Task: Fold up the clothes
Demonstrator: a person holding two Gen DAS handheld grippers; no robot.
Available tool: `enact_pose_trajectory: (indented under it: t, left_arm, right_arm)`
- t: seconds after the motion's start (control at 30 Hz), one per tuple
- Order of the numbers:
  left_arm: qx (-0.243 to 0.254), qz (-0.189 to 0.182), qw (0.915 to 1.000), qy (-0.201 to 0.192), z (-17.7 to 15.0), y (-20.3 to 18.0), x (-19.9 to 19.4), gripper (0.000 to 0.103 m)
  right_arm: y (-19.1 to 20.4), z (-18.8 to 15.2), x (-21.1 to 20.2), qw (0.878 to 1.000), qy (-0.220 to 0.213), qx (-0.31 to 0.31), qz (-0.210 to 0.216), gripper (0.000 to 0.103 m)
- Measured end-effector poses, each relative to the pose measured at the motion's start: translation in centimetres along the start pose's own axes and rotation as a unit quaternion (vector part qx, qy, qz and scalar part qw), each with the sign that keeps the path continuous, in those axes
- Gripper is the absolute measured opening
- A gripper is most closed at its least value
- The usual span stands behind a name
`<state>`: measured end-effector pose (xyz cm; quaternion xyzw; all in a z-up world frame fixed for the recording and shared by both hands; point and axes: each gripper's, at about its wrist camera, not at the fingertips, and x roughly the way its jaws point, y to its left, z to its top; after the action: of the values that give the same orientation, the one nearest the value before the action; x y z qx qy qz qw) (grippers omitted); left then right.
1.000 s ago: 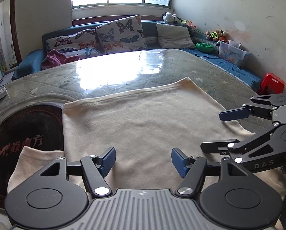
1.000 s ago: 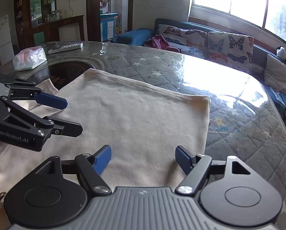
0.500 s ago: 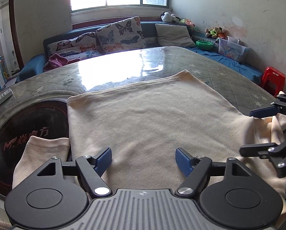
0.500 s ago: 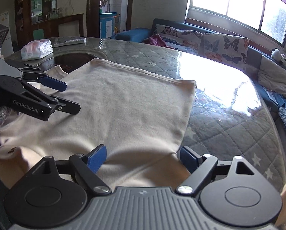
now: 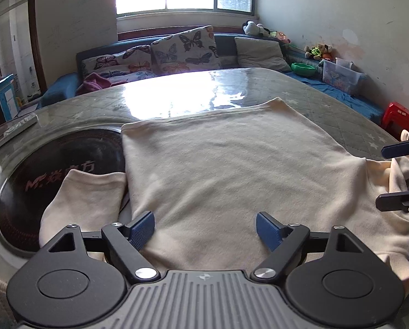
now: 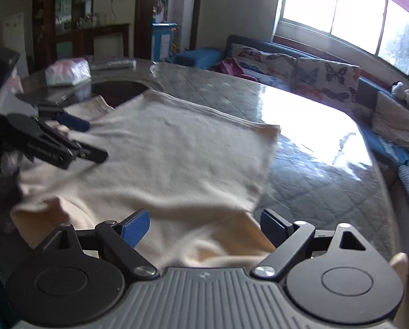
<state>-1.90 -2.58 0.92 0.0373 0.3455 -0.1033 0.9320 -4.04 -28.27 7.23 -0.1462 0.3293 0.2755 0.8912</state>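
1. The left hand-held gripper point(image 5: 205, 226) is held wide apart above the near edge of the cream garment point(image 5: 232, 170), nothing gripped.
2. The right hand-held gripper point(image 6: 204, 229) is likewise spread, empty, over the garment's near right sleeve.
3. The garment is laid flat on the bench point(image 5: 177, 96), hem at the far end.

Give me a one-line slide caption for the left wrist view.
Left claw open above a cream shirt spread on a glass-topped table, right claw open at the shirt's right side.
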Motion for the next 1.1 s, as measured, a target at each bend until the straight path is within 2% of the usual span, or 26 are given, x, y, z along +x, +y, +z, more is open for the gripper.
enact_pose_trajectory:
  t: [0.27, 0.5, 0.73, 0.93, 1.1]
  left_arm:
    - [-0.002, 0.008, 1.0000, -0.002, -0.3, 0.5, -0.5, 0.084]
    - [0.000, 0.010, 1.0000, -0.003, -0.4, 0.3, -0.3, 0.084]
    - [0.001, 0.011, 0.9999, -0.002, -0.4, 0.3, -0.4, 0.084]
    - [0.001, 0.012, 0.9999, -0.001, -0.4, 0.3, -0.4, 0.085]
    - [0.001, 0.014, 0.9999, -0.001, -0.4, 0.2, -0.4, 0.085]
  right_arm:
    - [1.7, 0.3, 2.1, 0.999, 0.005, -0.010, 0.037, 0.090]
    - [0.5, -1.5, 1.0, 0.999, 0.027, 0.015, 0.028, 0.090]
    - [-1.2, -2.4, -1.3, 0.998, 0.008, 0.055, 0.003, 0.090]
    - [-5.2, -3.5, -3.4, 0.990, -0.009, 0.115, -0.080, 0.090]
    - [-9.3, -4.3, -4.3, 0.970, -0.012, 0.162, -0.181, 0.089]
